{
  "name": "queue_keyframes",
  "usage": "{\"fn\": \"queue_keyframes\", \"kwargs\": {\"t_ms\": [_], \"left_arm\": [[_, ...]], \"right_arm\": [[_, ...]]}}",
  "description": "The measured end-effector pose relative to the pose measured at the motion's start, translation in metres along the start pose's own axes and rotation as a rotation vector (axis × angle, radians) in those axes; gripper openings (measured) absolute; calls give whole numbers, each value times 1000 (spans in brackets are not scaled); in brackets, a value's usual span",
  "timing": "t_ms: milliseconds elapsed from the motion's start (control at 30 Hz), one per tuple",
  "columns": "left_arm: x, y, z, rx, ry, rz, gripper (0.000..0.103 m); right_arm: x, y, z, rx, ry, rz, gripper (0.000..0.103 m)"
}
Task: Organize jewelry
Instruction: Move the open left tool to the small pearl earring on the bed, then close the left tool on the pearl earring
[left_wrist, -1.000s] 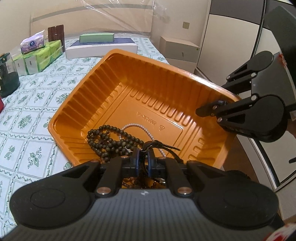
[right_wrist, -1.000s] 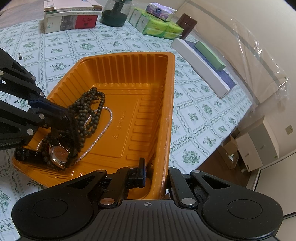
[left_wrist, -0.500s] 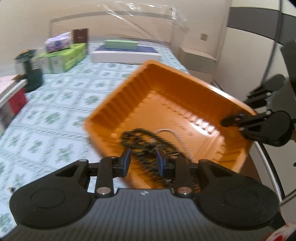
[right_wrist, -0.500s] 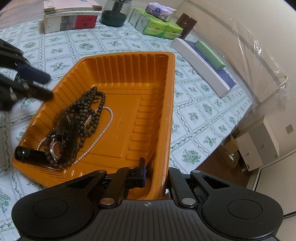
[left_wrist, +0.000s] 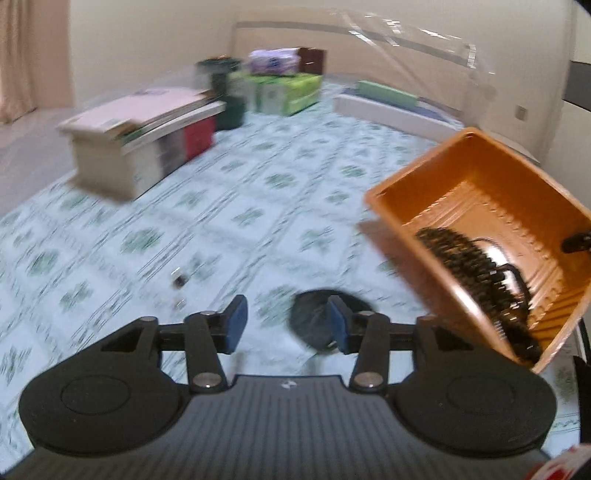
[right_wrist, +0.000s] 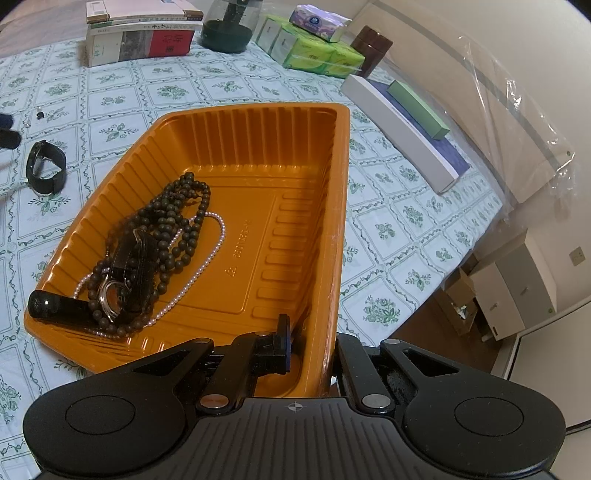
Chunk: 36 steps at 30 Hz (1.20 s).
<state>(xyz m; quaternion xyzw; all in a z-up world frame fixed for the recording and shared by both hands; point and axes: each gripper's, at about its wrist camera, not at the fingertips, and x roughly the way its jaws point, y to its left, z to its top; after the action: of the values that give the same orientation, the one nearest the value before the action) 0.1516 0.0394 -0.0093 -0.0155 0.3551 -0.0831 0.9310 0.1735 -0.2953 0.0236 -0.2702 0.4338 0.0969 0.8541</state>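
Partly hidden, the right gripper (right_wrist: 310, 354) pinches the ribbed orange plastic tray's (right_wrist: 341, 206) near wall, its outer finger behind the rim. Dark round beads (right_wrist: 173, 221), a pearl strand (right_wrist: 218, 240) and a watch (right_wrist: 122, 284) lie at nine o'clock inside. Blurred, the left gripper (left_wrist: 283, 325) has swung off the tray; its empty jaws are opening above a black wristband (left_wrist: 314, 325) on the floral bedspread (left_wrist: 221, 206).
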Motion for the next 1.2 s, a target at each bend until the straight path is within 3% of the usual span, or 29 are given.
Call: {"fn": "queue_keyframes", "kwargs": {"t_ms": [133,233,600,833,933,1100,1200], "left_arm": [[0,9,-14,-16,5,21,60],[2,7,-21,-8,8,22,64],[15,28,-21,5,-27,106,65],[42,49,-17,2,-31,167,45],[52,52,-17,30,-39,194,40],[59,55,-15,36,-51,195,30],[61,55,-14,34,-48,189,18]], "right_arm": [[0,0,0,0,0,0,6],[0,0,0,0,1,1,6],[0,0,-1,2,2,2,6],[-1,0,-3,5,6,2,6],[-1,0,-4,6,9,2,6],[1,-3,-3,11,16,4,6],[1,-3,-3,10,17,3,6]]}}
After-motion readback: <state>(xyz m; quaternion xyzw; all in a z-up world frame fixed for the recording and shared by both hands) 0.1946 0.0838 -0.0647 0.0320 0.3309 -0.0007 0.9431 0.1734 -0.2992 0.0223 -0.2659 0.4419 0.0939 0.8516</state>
